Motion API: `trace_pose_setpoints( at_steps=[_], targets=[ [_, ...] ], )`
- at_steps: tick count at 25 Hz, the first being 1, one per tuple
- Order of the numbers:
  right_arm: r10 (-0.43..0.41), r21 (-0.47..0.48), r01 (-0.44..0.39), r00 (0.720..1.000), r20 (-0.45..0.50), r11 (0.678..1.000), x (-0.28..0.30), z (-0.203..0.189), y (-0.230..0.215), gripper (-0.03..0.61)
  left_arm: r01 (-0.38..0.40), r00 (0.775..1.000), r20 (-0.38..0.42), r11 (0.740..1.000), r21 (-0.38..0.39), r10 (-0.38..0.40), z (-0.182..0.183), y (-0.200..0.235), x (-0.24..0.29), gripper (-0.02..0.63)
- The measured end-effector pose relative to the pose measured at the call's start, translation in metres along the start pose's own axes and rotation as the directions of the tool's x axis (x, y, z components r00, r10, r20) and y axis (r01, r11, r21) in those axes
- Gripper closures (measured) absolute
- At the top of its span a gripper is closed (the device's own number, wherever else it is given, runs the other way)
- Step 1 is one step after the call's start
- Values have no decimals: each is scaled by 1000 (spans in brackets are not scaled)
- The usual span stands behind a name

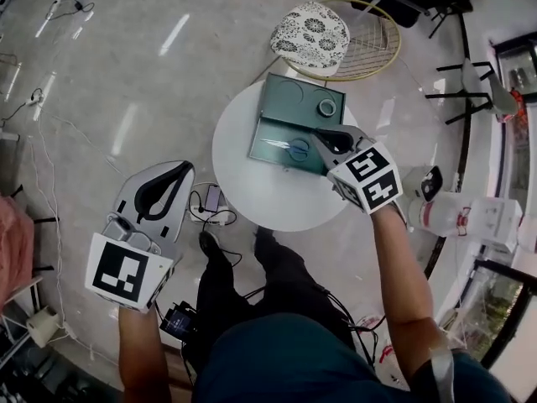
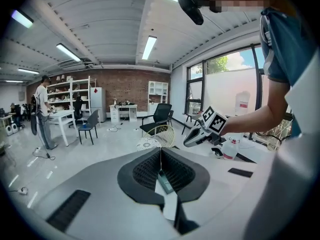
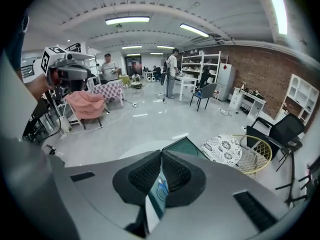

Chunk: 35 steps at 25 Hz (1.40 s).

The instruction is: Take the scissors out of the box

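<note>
Right claw point(image 1: 321, 134), jaws together, hovers at box point(image 1: 277, 99) edge beside scissors point(image 1: 289, 148); left claw point(image 1: 183, 168) closed.

Layout: round white table point(image 1: 252, 200) at centre, open box on it.
Dark green hinged box point(image 1: 268, 163) sits at the table's 12 o'clock. Blue-handled metal scissors point(image 1: 288, 147) lie in its near half, grey tape roll point(image 1: 327, 107) in the far half at 2 o'clock. Right gripper point(image 1: 324, 138) at the box's 4 o'clock corner. Left gripper point(image 1: 179, 169) off the table at 8 o'clock. Wire chair with patterned round cushion point(image 1: 310, 32) behind the table at 1 o'clock.
</note>
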State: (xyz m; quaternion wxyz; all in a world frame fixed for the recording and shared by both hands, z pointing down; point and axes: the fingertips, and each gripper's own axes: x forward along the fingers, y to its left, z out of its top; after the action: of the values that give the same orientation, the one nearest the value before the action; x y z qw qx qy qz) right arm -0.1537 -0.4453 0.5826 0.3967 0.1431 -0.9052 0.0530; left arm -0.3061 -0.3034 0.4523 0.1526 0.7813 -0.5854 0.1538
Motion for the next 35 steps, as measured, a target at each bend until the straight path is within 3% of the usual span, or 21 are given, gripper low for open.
trace_pose_setpoints(
  at_steps=[14,24,26,35],
  targets=[
    [122,-68,-140,969,-216,988,98,-91,-4,540,-11,998,-56,995,-99,5,-70,4,42,594],
    [173,-125,-238,905,-389,963,142,-146,-3,529,-15,997,-75,990,-141,5,-108,6,60,594],
    [175,-136,-256,884,-433,957,149,-158,-2,447,-19,997,-79,988,-152,6,-116,6,61,594],
    [103,-226,-263,833,-544,938,184,-193,-13,437,-31,995,-97,980,-195,12,-152,14,73,594]
  ],
)
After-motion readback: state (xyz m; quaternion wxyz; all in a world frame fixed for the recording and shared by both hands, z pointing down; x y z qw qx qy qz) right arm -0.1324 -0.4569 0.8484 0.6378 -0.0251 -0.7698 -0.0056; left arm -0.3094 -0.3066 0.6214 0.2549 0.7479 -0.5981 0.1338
